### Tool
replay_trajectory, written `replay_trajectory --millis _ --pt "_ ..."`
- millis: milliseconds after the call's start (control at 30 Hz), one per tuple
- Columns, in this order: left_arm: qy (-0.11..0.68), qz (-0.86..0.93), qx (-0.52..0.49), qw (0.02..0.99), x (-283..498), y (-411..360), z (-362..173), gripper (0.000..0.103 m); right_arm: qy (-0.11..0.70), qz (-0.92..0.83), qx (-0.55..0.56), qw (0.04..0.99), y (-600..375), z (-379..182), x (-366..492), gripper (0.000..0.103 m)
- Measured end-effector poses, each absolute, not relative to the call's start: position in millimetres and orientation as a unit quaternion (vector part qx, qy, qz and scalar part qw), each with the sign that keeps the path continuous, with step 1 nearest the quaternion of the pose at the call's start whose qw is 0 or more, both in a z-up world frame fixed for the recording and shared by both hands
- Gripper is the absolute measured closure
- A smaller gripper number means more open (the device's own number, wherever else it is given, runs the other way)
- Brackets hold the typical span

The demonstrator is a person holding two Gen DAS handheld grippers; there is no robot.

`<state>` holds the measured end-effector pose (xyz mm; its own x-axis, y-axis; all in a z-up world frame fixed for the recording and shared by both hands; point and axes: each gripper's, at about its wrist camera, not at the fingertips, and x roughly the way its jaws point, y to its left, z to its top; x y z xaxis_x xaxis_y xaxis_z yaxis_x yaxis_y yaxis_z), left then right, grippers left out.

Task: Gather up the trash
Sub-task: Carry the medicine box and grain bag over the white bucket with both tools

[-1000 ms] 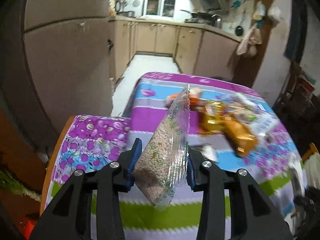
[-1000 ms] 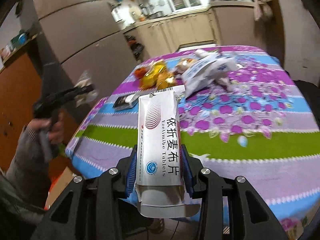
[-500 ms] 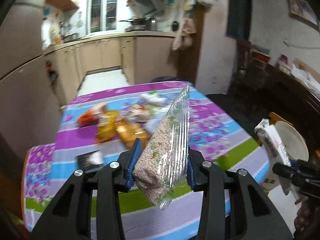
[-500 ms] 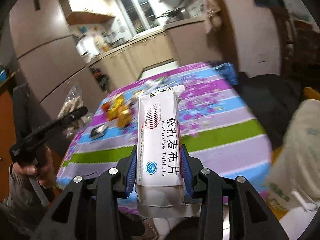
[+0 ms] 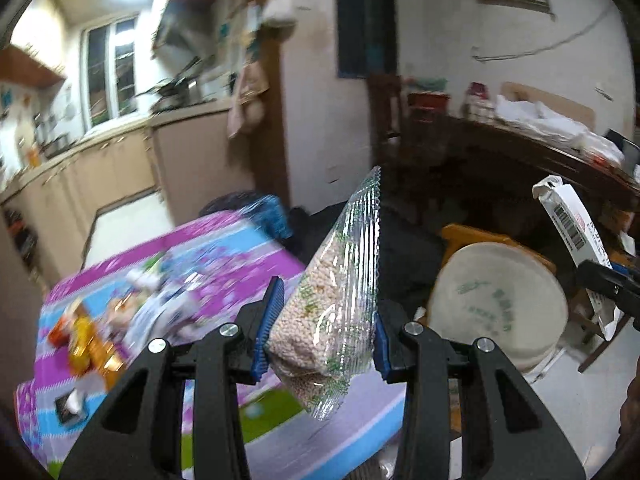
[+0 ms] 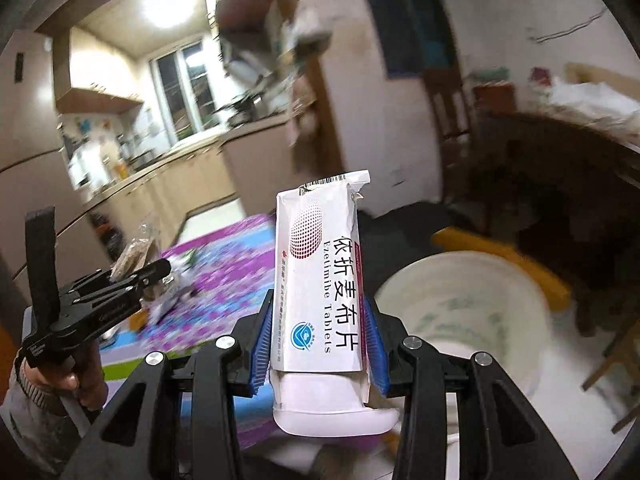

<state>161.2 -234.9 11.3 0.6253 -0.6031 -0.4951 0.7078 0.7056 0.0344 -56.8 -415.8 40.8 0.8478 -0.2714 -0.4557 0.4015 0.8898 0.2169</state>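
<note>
My left gripper (image 5: 320, 330) is shut on a clear plastic bag of small pale pellets (image 5: 332, 304), which stands up between the blue pads. My right gripper (image 6: 318, 338) is shut on a white tablet box (image 6: 320, 292) with red print, its torn end up. The same box (image 5: 572, 224) shows at the right edge of the left wrist view, and the left gripper (image 6: 136, 276) with its bag appears at the left of the right wrist view, held by a hand (image 6: 72, 384). A wide white bucket (image 5: 500, 300) (image 6: 464, 320) stands on the floor beyond both grippers, to the right of the table.
The table with a purple, blue and green flowered cloth (image 5: 208, 264) lies to the left, with orange and white wrappers (image 5: 88, 340) still on it. An orange stool (image 5: 468, 236) stands behind the bucket. A dark wooden sideboard (image 5: 540, 156) runs along the right wall. Kitchen cabinets (image 5: 100, 176) are far left.
Both views have swung right, away from the table toward the white bucket, which is now ahead of both grippers. The bag and the box stay gripped as before.
</note>
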Motion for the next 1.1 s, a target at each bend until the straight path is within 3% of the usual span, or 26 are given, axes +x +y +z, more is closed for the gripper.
replay_trajectory --millis 233,400,700,1100 --pt "0.185 -0.448 0.119 0.866 131 -320 53 0.065 0.188 -0.279 0.116 0.935 -496 89 -92 0.060" --pt "0.226 -0.512 0.158 0.814 130 -394 63 0.065 0.243 -0.329 0.104 0.907 -557 111 -89 0.060" --pt "0.322 -0.535 0.257 0.738 130 -472 24 0.065 0.416 -0.318 0.167 0.836 -649 69 -37 0.060" --pt "0.402 -0.527 0.354 0.660 137 -505 -37 0.065 0.491 -0.299 0.220 0.788 -670 17 4 0.060"
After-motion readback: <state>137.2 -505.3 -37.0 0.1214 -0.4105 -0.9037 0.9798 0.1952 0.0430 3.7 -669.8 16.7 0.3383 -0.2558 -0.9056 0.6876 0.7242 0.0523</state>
